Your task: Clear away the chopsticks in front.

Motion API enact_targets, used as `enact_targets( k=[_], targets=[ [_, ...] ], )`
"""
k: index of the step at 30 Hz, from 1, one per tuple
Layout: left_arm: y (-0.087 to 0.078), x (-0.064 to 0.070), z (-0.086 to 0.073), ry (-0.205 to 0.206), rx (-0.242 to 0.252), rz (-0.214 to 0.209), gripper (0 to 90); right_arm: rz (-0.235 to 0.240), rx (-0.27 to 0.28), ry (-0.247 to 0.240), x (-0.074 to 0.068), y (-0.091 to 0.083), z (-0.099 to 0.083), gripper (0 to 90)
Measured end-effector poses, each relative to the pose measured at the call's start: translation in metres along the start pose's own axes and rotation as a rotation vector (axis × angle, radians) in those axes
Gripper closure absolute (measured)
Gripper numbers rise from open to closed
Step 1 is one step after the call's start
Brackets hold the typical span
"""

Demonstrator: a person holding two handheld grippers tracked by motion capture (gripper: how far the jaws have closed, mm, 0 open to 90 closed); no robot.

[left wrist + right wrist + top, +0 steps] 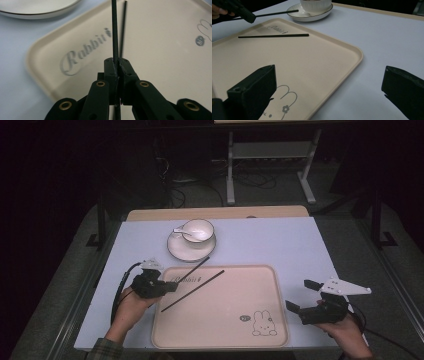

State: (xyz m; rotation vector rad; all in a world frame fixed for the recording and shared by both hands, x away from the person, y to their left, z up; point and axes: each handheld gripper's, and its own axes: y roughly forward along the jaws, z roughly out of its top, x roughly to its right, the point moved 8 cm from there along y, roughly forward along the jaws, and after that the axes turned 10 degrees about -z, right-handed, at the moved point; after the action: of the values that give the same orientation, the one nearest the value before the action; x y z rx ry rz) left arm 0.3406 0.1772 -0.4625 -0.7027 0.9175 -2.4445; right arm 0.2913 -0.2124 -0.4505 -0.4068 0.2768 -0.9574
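My left gripper [171, 285] is at the left edge of the beige rabbit tray [220, 325]. It is shut on one end of a thin black chopstick [192, 268], which slants up toward the saucer; the left gripper view shows its jaws [117, 61] closed on that stick [114, 35]. A second chopstick [192, 291] lies diagonally on the tray, beside the held one [122, 32]. My right gripper [299, 295] hovers open and holds nothing past the tray's right edge. Its view shows wide-apart jaws [329, 92] over the tray corner [347, 57], with the lying chopstick [273, 36] and the held one [277, 13] beyond.
A white cup [197, 231] with a spoon in it stands on a saucer [180, 251] just behind the tray. The pale blue table [280, 245] has bare room to the right of the tray. Dark floor, cables and a metal stand lie beyond its far edge.
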Motion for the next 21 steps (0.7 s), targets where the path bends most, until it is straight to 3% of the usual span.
enact_targets(
  k=[8,18,21],
  targets=[
    [0.029,0.018,-0.004,0.042,-0.078,-0.034,85.3,0.0,-0.002,-0.002,0.0,0.001,0.0,0.0],
    [0.048,0.021,-0.013,0.058,-0.144,-0.029,85.0,0.002,-0.002,-0.004,-0.001,0.001,0.0,0.0],
    [0.048,0.021,-0.012,0.057,-0.139,-0.032,84.9,0.002,-0.001,-0.003,-0.001,0.001,0.0,0.0]
  ],
)
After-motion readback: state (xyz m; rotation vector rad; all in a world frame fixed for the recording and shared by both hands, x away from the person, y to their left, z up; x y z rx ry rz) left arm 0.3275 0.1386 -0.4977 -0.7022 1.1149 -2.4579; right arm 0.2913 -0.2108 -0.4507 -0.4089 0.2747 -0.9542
